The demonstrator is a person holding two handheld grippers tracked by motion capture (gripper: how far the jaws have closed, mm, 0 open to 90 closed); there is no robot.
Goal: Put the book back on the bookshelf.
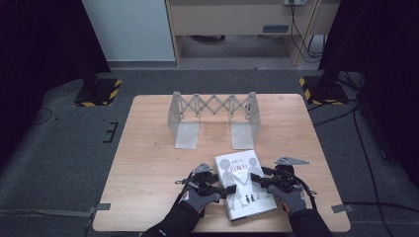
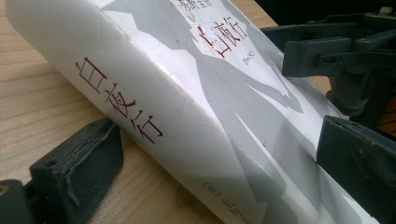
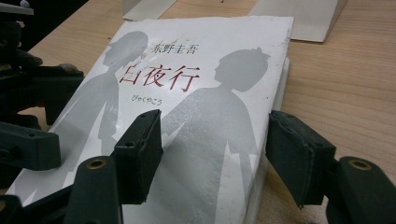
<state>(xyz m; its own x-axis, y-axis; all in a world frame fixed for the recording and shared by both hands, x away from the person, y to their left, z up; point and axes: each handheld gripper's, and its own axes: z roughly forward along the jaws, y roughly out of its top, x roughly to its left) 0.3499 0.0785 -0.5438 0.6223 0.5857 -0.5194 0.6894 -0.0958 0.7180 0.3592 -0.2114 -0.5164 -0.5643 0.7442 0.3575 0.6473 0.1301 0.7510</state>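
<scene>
A thick white book [image 1: 244, 185] with grey silhouettes and red title characters lies flat near the wooden table's front edge. My left gripper [image 1: 225, 190] comes in from the book's left side. In the left gripper view its jaws [image 2: 215, 163] straddle the spine [image 2: 140, 107], one by the table and one over the cover, with a gap at the spine. My right gripper [image 1: 257, 178] reaches in from the right. In the right gripper view its jaws [image 3: 219, 149] stand apart, one over the cover [image 3: 205, 93] and one beside the page edge. Both look open.
A grey expanding metal book rack [image 1: 212, 118] stands at the back middle of the table [image 1: 148, 173]. Two stand bases with yellow-black stripes [image 1: 99, 91] [image 1: 321, 89] sit on the floor beyond the table. Cables run along the floor at right.
</scene>
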